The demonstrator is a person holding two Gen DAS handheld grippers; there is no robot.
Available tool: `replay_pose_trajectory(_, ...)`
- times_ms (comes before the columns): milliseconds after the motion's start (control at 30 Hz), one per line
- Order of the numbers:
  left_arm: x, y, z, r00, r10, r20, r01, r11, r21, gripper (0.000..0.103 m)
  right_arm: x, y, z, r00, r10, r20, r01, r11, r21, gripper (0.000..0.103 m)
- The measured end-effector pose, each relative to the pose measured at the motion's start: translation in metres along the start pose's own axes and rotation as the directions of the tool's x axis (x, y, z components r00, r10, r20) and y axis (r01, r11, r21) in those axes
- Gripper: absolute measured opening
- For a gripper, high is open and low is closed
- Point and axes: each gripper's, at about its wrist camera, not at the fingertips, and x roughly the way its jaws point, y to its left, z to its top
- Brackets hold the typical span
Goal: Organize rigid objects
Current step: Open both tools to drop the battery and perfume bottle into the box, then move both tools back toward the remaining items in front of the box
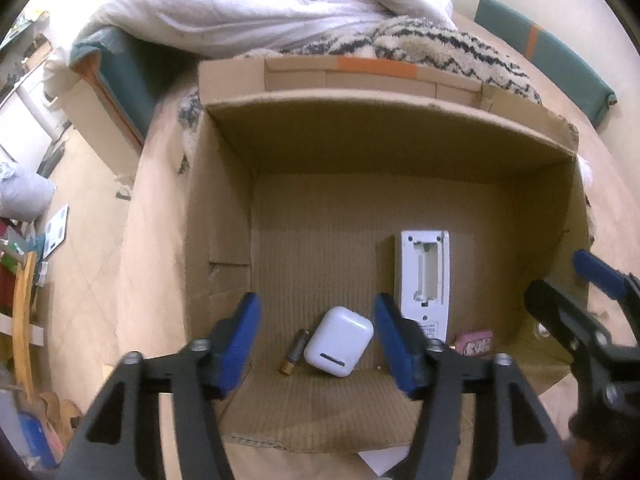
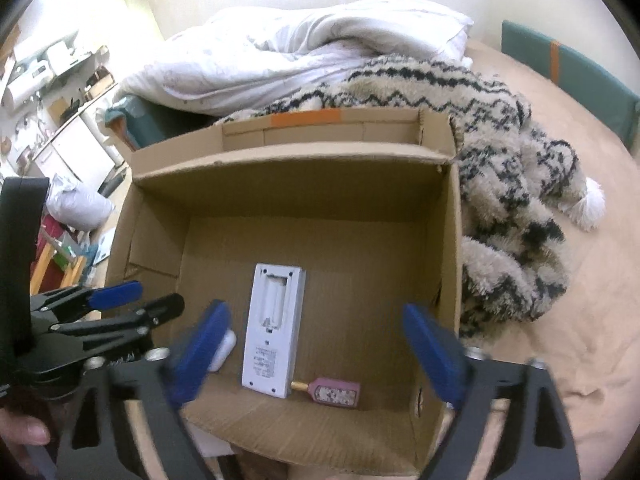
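Inside cardboard box (image 1: 224,208): earbud case (image 1: 339,341) half-hides battery (image 1: 294,351); left gripper (image 1: 316,340) and right gripper (image 2: 316,354) agape, empty.

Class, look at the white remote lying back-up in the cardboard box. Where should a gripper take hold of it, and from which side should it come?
Grip the remote across its narrow width, on the two long edges near the middle, coming from above. It lies flat on the box floor with its battery bay open, so only the long sides offer parallel faces. The earbud case sits close on one side and the pink bottle at its near end, so lower carefully.
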Motion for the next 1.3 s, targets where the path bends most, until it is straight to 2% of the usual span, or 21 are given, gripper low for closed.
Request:
replay_pose_trajectory(233,-0.006,0.001,0.0,0.999,0.034,0.015,-0.034,0.999,-0.002,0.059,-0.006,-0.008,0.004,0.999,0.006,0.035,-0.007,0.999,0.045,0.103)
replay_pose_trajectory(400,-0.019,0.0,-0.003,0.998,0.02,0.063,-0.021,1.0,0.014,0.059,-0.01,-0.013,0.007,0.999,0.023,0.045,-0.027,0.995,0.091,0.103)
replay_pose_trajectory(700,-0.047,0.002,-0.016,0.996,0.052,0.079,-0.056,0.997,0.057,0.059,-0.045,-0.009,-0.004,0.995,0.04,0.095,-0.05,0.992,0.112,0.103)
replay_pose_trajectory(900,-0.078,0.016,-0.037,0.993,0.063,0.098,-0.069,0.996,0.06,0.059,-0.071,0.009,-0.02,0.991,0.056,0.124,-0.06,0.998,0.033,0.103)
replay_pose_trajectory(1033,-0.088,0.025,-0.058,0.993,0.07,0.094,-0.076,0.995,0.057,0.059,-0.079,0.01,-0.033,0.992,0.061,0.107,-0.066,0.997,0.045,0.103)
replay_pose_trajectory(1100,-0.086,0.024,-0.071,0.996,0.071,0.062,-0.076,0.993,0.089,0.059,-0.085,0.01,-0.041,0.992,0.065,0.105,-0.07,0.997,0.044,0.103)
replay_pose_trajectory(1167,-0.088,0.024,-0.081,0.995,0.084,0.063,-0.09,0.99,0.105,0.059,-0.089,0.012,-0.048,0.993,0.059,0.102,-0.063,0.997,0.042,0.103)
replay_pose_trajectory(1300,-0.09,0.028,-0.095,0.995,0.07,0.068,-0.075,0.994,0.075,0.059,-0.093,0.011,-0.063,0.996,0.055,0.074,-0.06,0.996,0.066,0.103)
